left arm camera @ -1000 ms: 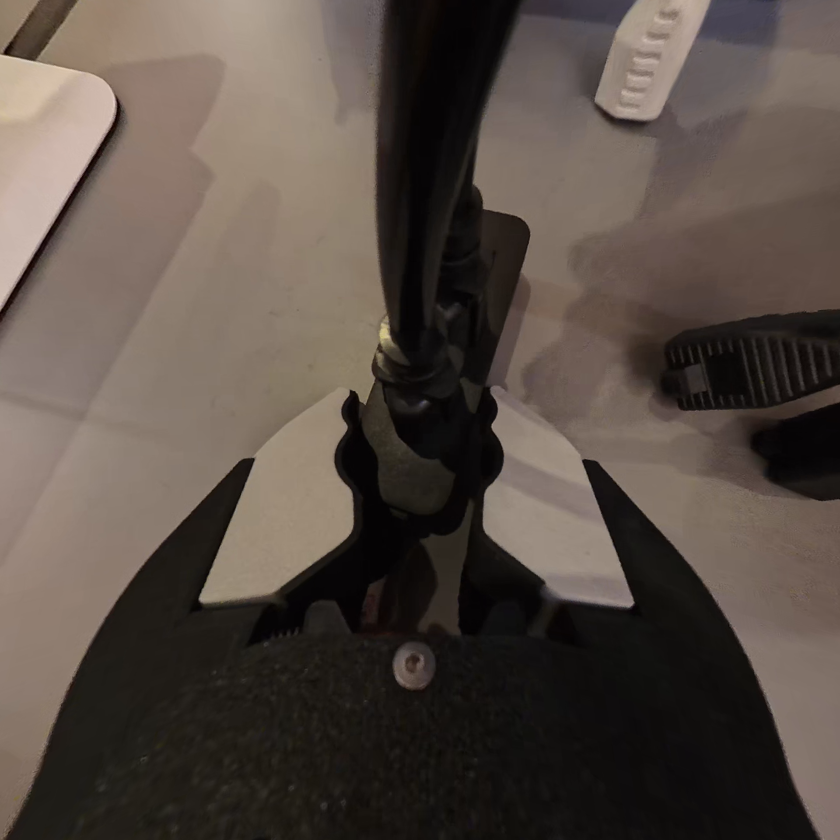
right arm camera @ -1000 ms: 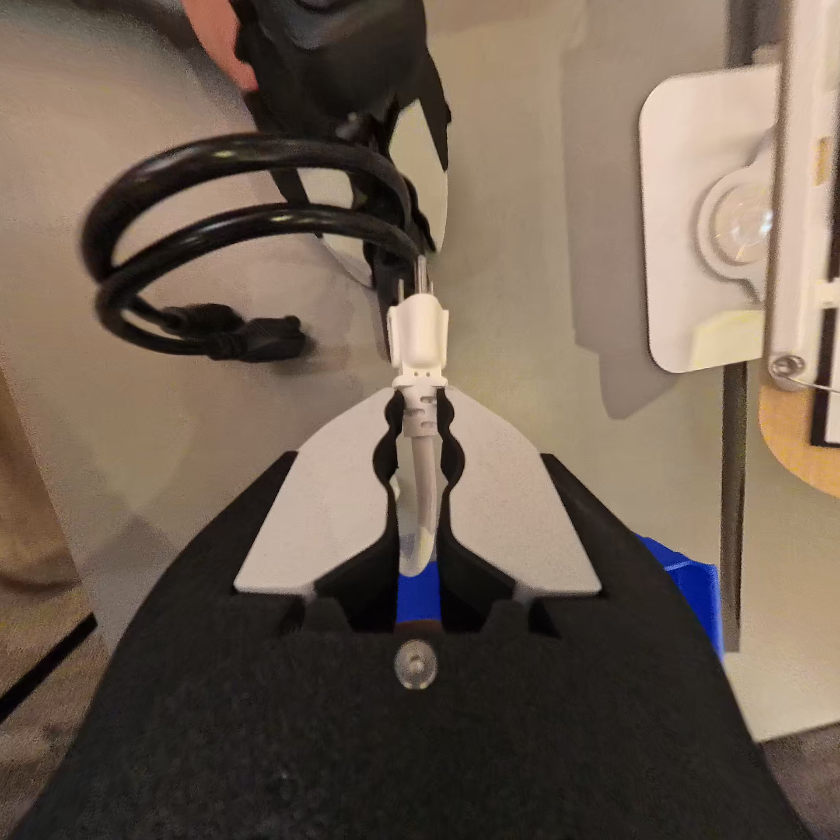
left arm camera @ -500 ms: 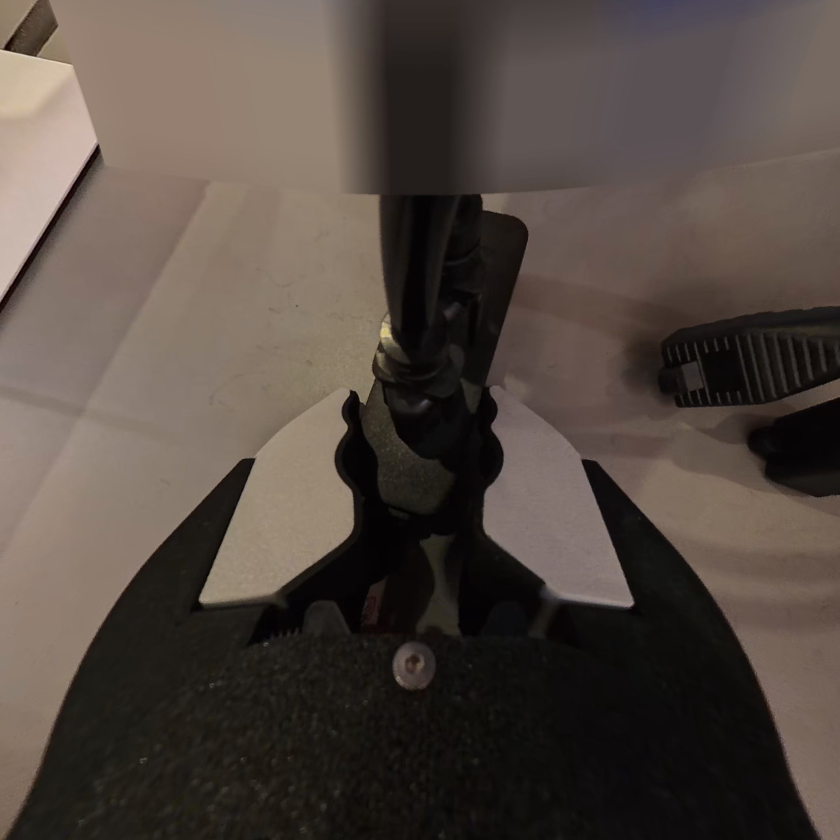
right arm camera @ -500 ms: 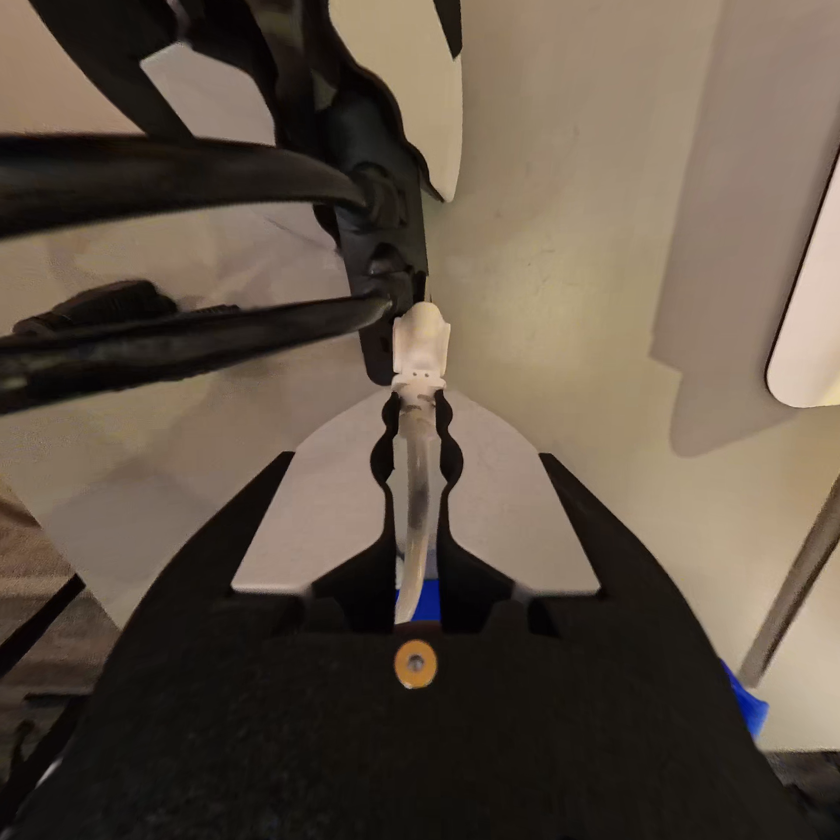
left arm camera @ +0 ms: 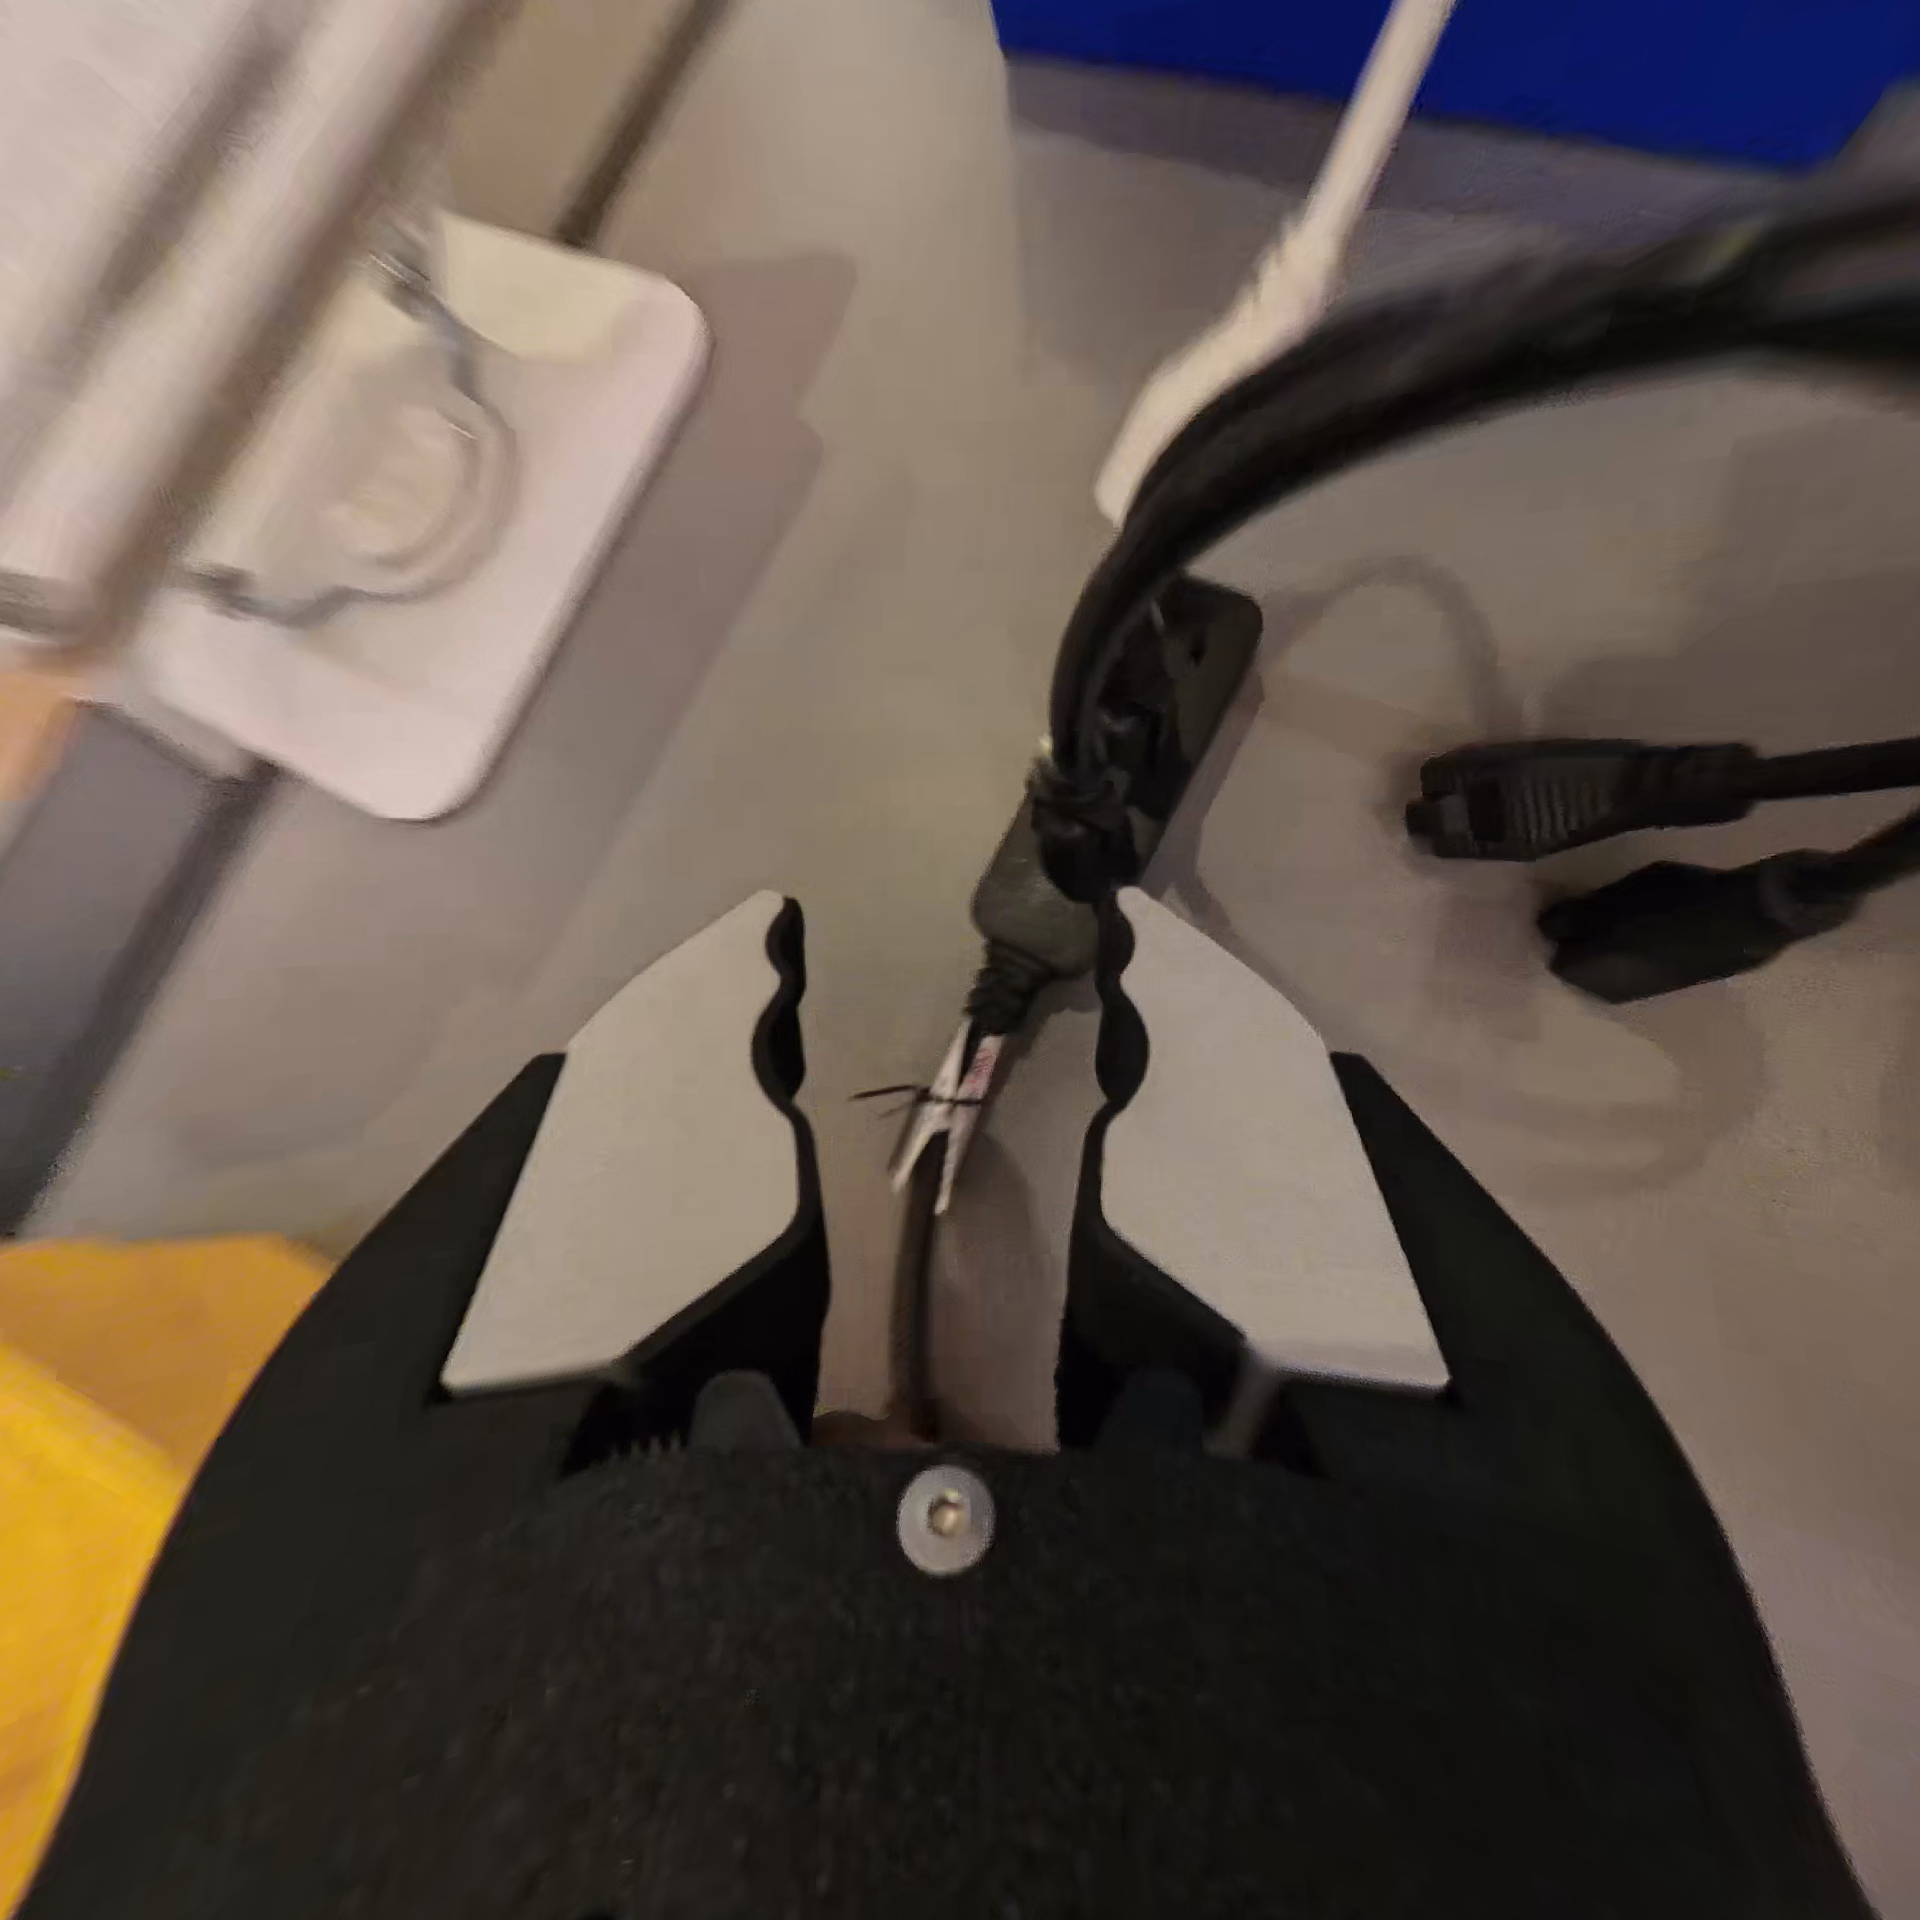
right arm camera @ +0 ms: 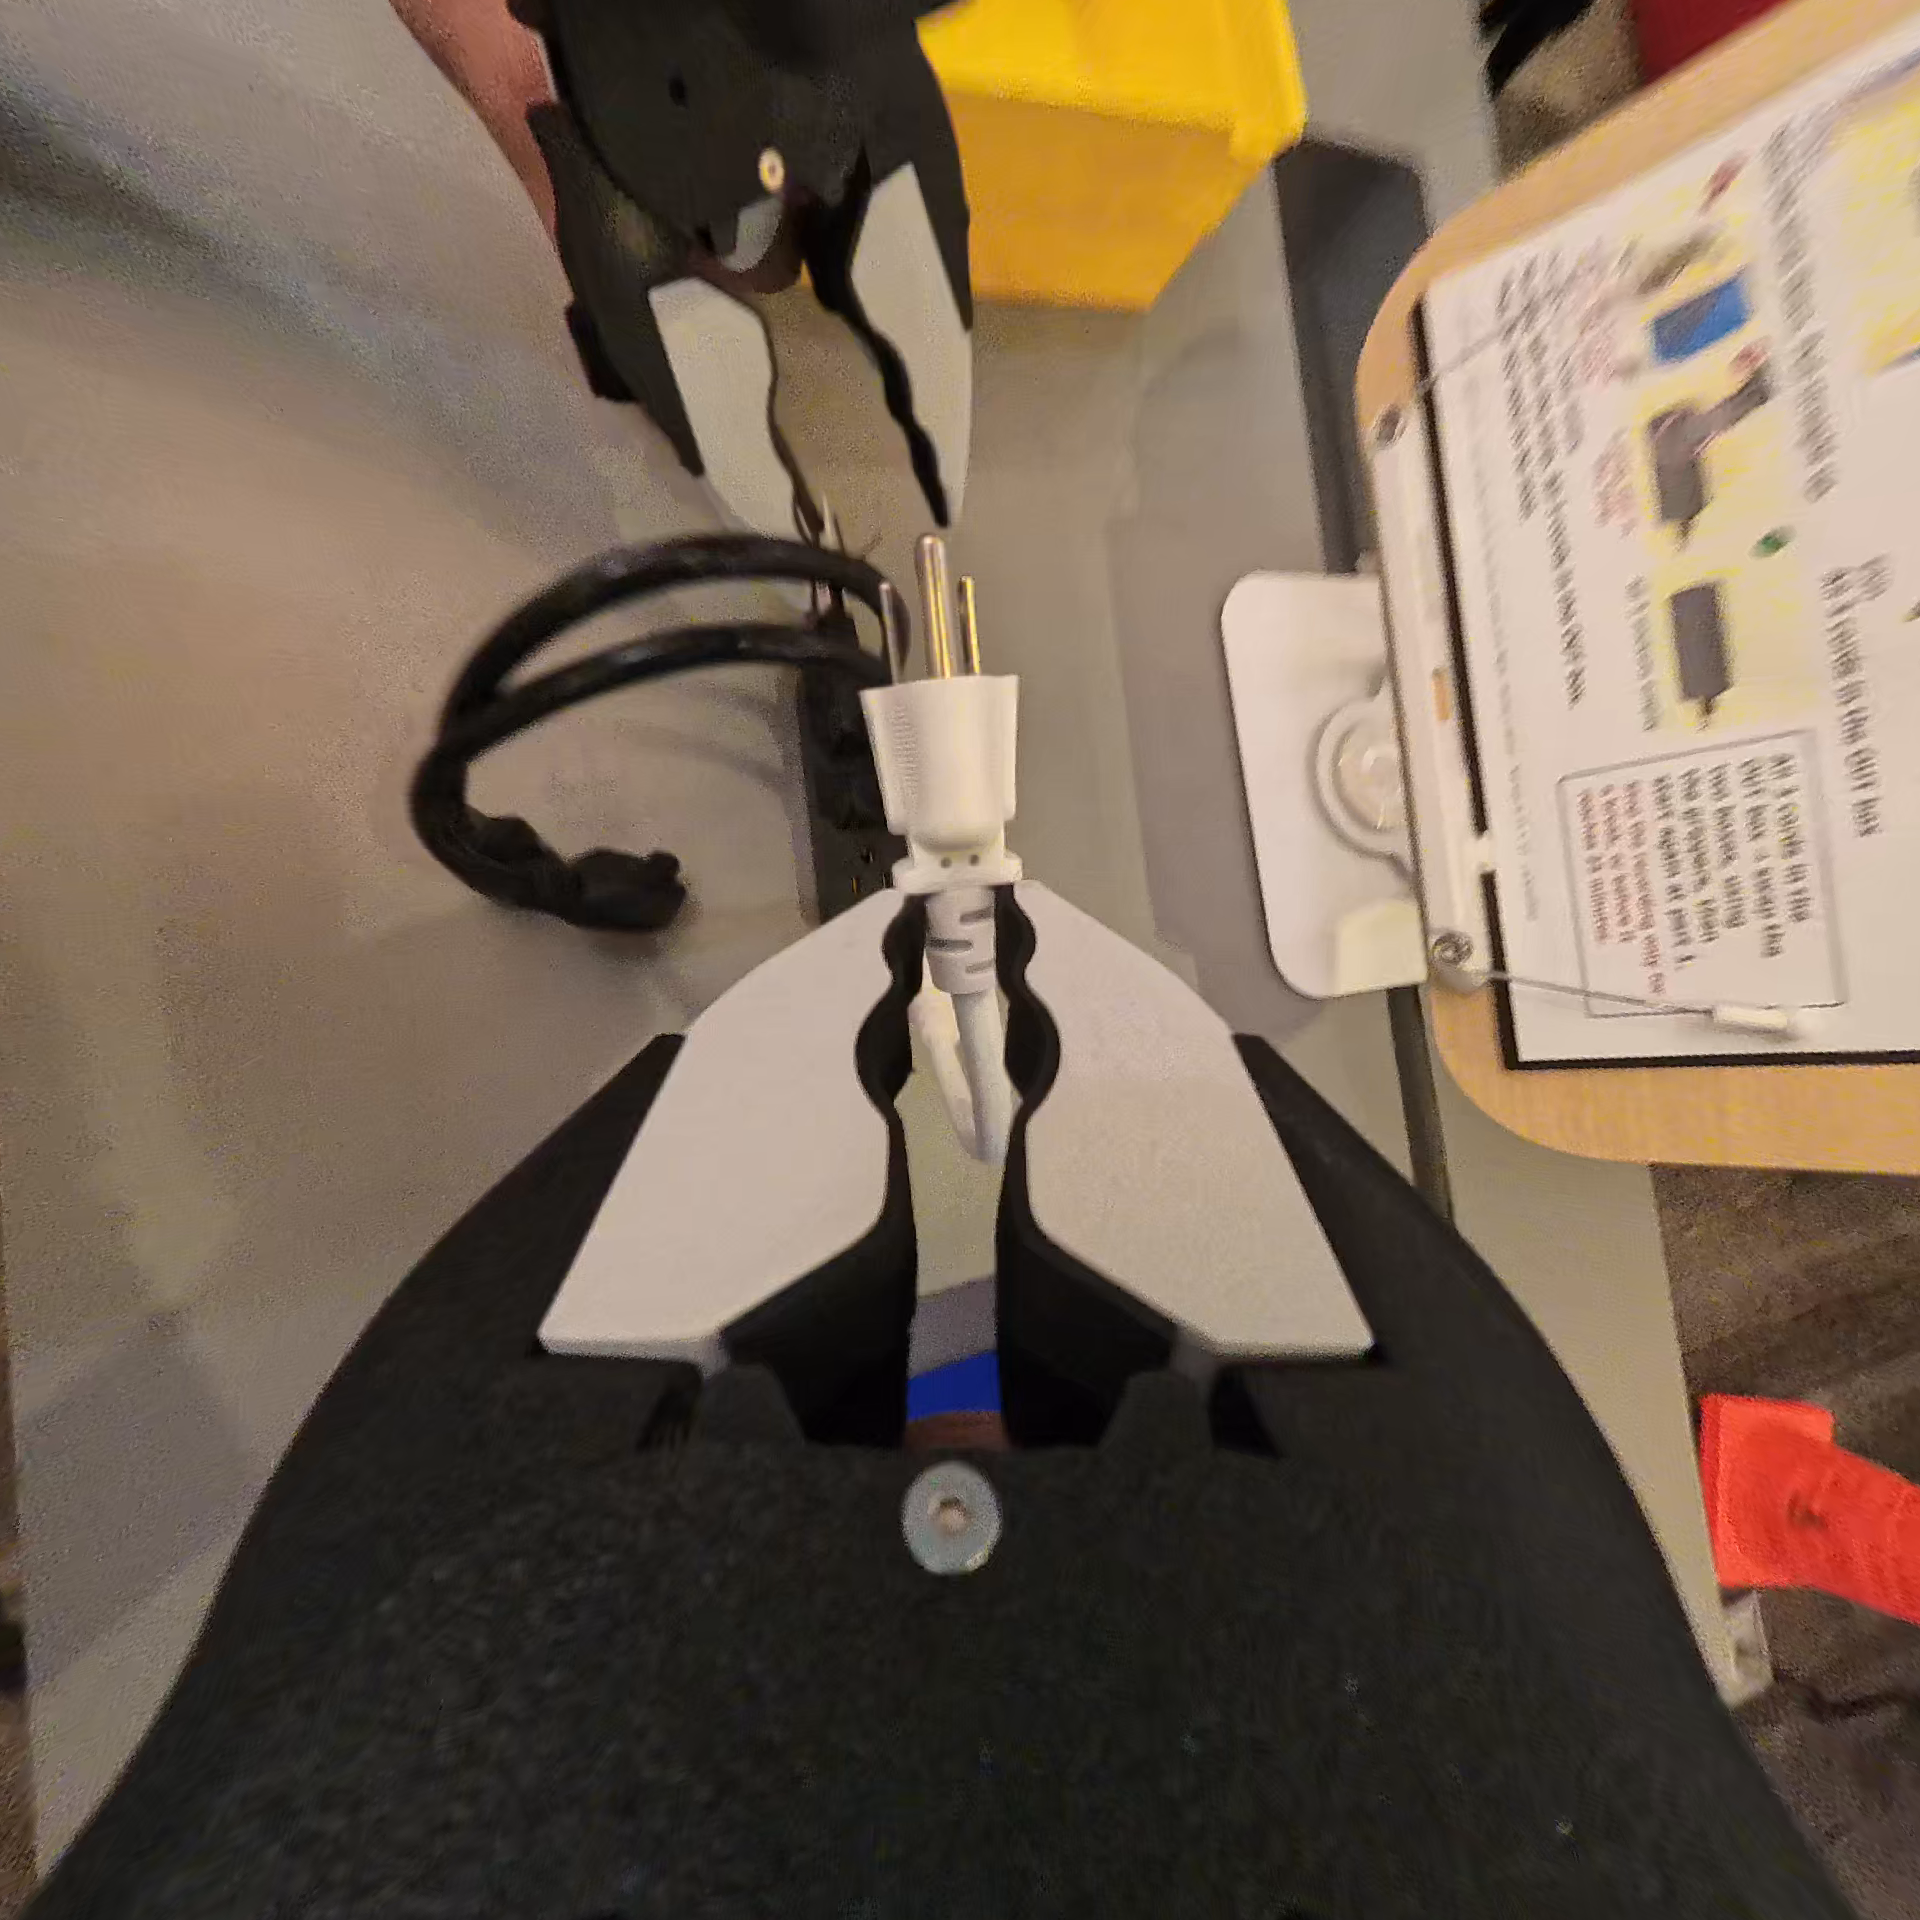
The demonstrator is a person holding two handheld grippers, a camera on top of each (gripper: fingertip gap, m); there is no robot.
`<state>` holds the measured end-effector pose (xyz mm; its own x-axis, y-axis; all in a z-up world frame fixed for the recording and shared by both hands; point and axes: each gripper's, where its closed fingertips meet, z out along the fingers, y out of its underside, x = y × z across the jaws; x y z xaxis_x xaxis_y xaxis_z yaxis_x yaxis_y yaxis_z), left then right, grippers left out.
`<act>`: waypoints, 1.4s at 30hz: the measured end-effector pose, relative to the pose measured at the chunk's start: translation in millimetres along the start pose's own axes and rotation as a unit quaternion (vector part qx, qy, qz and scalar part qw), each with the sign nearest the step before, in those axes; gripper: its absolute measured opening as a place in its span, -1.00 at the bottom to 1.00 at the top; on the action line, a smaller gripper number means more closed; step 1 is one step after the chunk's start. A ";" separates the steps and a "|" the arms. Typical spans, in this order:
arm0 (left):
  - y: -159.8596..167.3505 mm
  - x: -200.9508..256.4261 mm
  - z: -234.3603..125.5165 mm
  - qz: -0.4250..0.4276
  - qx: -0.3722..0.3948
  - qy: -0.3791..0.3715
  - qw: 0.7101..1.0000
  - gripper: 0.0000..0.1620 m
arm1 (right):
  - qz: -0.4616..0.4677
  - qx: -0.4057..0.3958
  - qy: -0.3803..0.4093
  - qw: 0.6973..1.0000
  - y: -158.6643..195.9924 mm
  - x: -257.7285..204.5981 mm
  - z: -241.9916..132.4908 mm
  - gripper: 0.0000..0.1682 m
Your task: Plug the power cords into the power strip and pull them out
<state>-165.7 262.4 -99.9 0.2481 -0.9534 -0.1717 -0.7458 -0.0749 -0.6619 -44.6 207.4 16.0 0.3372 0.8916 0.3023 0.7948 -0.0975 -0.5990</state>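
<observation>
My left gripper [left arm camera: 951, 914] is open, its jaws wide apart over the table. The black power strip [left arm camera: 1195, 675] lies just ahead, with its grey cable end [left arm camera: 1029, 914] and a white tag between my fingers, close to the right one. Black power cords [left arm camera: 1455, 343] are plugged into it and arc off to the right. My right gripper [right arm camera: 958, 904] is shut on the white cord just behind its white plug [right arm camera: 940, 769]. The plug's three bare prongs point away, above the power strip [right arm camera: 831, 821]. The left gripper [right arm camera: 831, 488] shows open beyond it.
Two loose black cord ends [left arm camera: 1558, 800] lie to the right. A white stand [right arm camera: 1320, 779] holds a wooden board with a printed sheet [right arm camera: 1662, 623] on the right. A yellow bin [right arm camera: 1101, 135] is behind the left gripper, a blue bin [left arm camera: 1455, 62] beyond the strip.
My left gripper has opened, let go of the power strip's cable end and drawn back. My right gripper has pulled the white plug off the strip, so its prongs now show.
</observation>
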 end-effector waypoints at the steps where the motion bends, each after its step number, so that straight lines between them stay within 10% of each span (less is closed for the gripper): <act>1: -13.5 -5.0 -24.1 0.007 0.018 -0.026 0.999 -0.33 | -0.005 0.018 0.010 1.000 -7.0 -5.3 -7.3 -0.85; 6: -112.1 60.0 -135.1 0.096 0.197 0.032 0.975 -0.21 | -0.056 0.033 0.057 0.996 -31.4 -35.4 -26.9 -0.85; 9: -131.6 98.7 -138.3 0.199 0.152 0.032 0.968 -0.16 | -0.082 0.029 0.060 0.994 -42.8 -56.4 -32.1 -0.85; 14: -121.4 116.9 -103.7 0.242 0.054 0.042 0.968 -0.42 | -0.092 0.046 0.053 0.993 -49.5 -84.6 -35.9 -0.85; 19: -120.9 141.1 -97.3 0.239 0.118 0.080 0.960 -0.68 | -0.060 0.086 0.028 0.994 -40.4 -100.6 -40.4 -0.84; 27: -117.9 164.8 -96.5 0.147 0.209 0.167 0.952 -0.67 | 0.070 0.282 -0.089 0.953 -36.9 -121.4 -41.4 -0.85; 38: -109.7 172.6 -91.2 0.175 0.173 0.151 0.957 -0.62 | 0.008 0.190 -0.050 0.980 -24.5 -129.7 -23.6 -0.87; 42: -120.8 167.0 -106.3 0.151 0.234 0.154 0.948 -0.66 | 0.052 0.273 -0.059 0.959 -36.8 -123.2 -38.0 -0.86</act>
<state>-99.8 81.2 29.0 -0.1792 -0.9563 -0.2311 -0.3804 0.2840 -0.8801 -96.2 84.3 29.0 0.3147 0.9367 0.1535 0.3666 0.0292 -0.9299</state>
